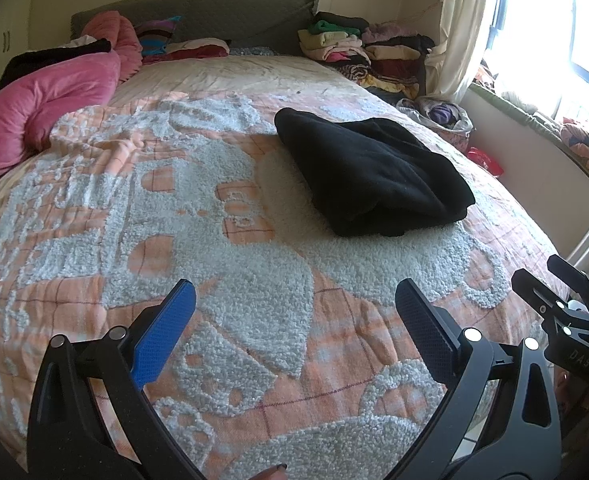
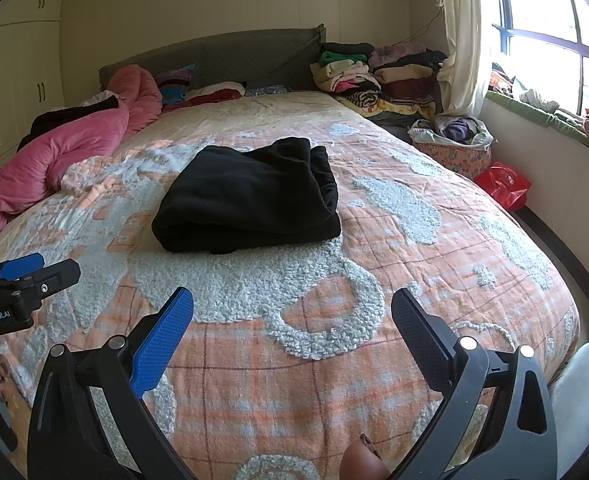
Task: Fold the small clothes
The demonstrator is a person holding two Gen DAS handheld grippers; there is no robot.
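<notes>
A black garment (image 1: 370, 176) lies folded into a thick bundle on the orange and white bedspread (image 1: 174, 216); it also shows in the right wrist view (image 2: 250, 196). My left gripper (image 1: 294, 300) is open and empty, held above the bedspread short of the garment. My right gripper (image 2: 292, 308) is open and empty, also short of the garment. The right gripper shows at the right edge of the left wrist view (image 1: 550, 280). The left gripper shows at the left edge of the right wrist view (image 2: 38, 270).
A pink quilt (image 1: 42, 112) lies bunched at the bed's left. Stacks of folded clothes (image 1: 358, 52) sit by the headboard at the right. A basket of clothes (image 2: 454, 140) and a red bag (image 2: 502, 184) stand on the floor by the window.
</notes>
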